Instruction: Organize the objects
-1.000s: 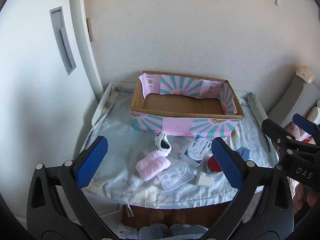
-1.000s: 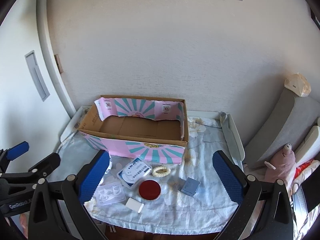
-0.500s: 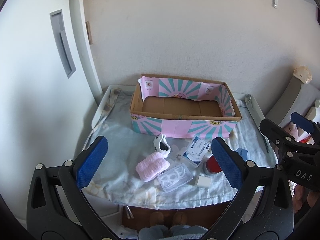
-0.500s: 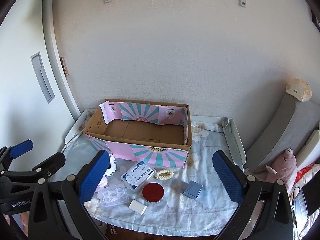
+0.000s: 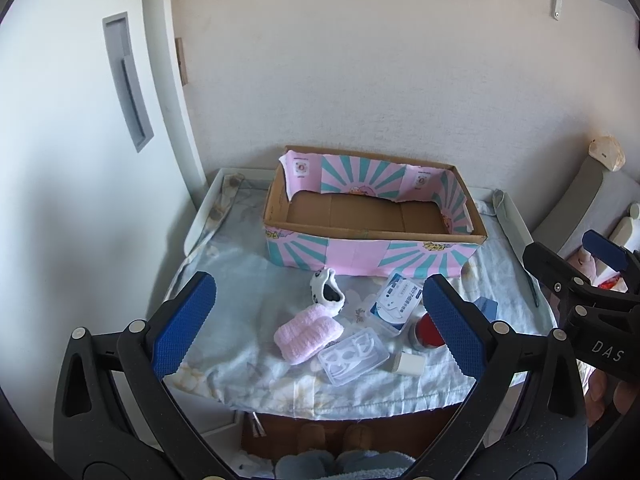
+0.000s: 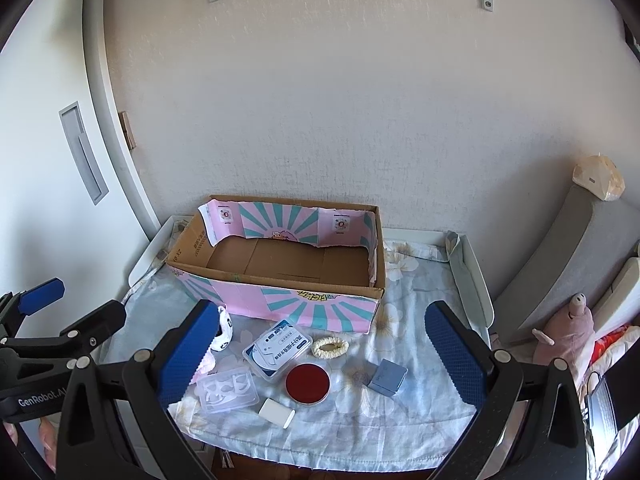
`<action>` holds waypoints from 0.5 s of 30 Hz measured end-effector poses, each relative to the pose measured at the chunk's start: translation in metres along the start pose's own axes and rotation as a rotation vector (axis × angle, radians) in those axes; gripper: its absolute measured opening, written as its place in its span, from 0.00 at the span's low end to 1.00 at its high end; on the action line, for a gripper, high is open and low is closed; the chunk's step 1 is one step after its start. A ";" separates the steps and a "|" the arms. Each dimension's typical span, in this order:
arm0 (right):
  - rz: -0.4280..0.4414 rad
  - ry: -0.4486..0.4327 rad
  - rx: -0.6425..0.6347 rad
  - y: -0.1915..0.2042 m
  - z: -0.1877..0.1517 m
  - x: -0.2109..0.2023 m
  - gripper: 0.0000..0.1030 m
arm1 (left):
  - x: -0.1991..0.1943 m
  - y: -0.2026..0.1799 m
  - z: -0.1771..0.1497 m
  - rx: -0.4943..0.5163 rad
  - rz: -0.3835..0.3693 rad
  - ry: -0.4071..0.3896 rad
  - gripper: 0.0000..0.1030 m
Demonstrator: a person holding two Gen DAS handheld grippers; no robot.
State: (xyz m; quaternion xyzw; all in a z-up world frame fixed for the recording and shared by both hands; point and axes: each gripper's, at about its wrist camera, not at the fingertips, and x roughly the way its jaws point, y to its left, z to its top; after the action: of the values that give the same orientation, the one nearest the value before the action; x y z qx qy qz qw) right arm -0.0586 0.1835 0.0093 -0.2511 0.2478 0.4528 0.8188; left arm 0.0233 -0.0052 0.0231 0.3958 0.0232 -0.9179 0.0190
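Observation:
An empty pink-and-teal cardboard box (image 5: 372, 250) (image 6: 280, 294) stands at the back of a cloth-covered table (image 5: 240, 304). In front of it lie a pink knitted item (image 5: 308, 333), a black-and-white sock (image 5: 327, 292), a white-blue packet (image 5: 396, 303) (image 6: 278, 347), a clear plastic case (image 5: 354, 355) (image 6: 228, 390), a white block (image 5: 408, 364) (image 6: 276, 412), a red round tin (image 6: 307, 382), a cream hair tie (image 6: 330, 347) and a small blue box (image 6: 388, 376). My left gripper (image 5: 316, 324) and right gripper (image 6: 320, 348) are both open and empty, held back above the table's front edge.
A white wall rises behind the box and a white door with a grey recessed handle (image 5: 128, 80) is at the left. A grey cushion (image 6: 560, 264) and a pink plush toy (image 6: 564, 332) sit to the right of the table. Slippers (image 5: 336, 436) lie under the table.
Both grippers have pulled back and risen a little, so the table and box look smaller and lower in view. The objects on the table have not moved.

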 end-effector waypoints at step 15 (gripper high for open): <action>-0.044 0.007 0.037 -0.006 0.000 0.000 1.00 | 0.004 0.013 0.003 -0.036 0.012 0.001 1.00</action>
State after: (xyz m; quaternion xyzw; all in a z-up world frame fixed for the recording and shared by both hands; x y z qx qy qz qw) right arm -0.0529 0.1807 0.0106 -0.2427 0.2535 0.4294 0.8322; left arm 0.0187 -0.0181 0.0219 0.3958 0.0372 -0.9171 0.0317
